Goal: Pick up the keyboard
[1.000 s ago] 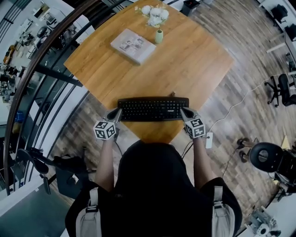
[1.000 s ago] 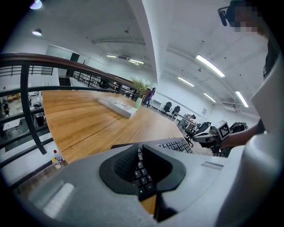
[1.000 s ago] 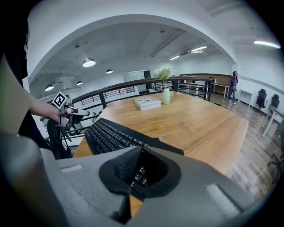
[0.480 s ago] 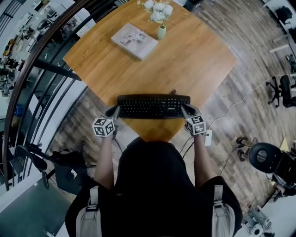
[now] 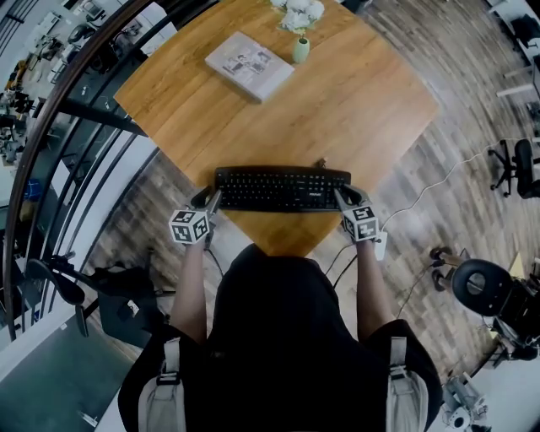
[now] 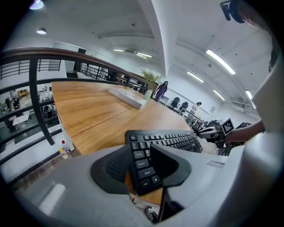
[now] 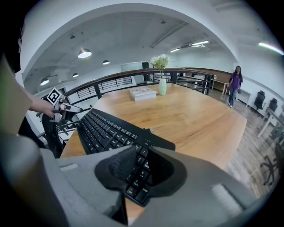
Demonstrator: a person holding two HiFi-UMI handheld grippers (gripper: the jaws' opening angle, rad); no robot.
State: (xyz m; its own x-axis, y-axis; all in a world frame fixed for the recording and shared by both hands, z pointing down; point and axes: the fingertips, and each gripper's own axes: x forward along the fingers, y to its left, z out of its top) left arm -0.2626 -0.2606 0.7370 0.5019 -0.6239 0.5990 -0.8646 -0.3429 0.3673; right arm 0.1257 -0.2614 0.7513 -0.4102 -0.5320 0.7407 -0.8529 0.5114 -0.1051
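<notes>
Wooden table (image 5: 337, 110) bears the black keyboard (image 5: 281, 187) at its near edge. Left gripper (image 5: 208, 201) and right gripper (image 5: 342, 198) straddle its two ends, jaws opening, unclamped; both should squeeze evenly and rise together, keeping it level.

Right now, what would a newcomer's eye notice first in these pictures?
A long black keyboard lies at the near corner of the wooden table, the left gripper and the right gripper at its ends, their fingers opening with the keyboard between them. Farther back are a flat grey book and a small green vase of white flowers.
</notes>
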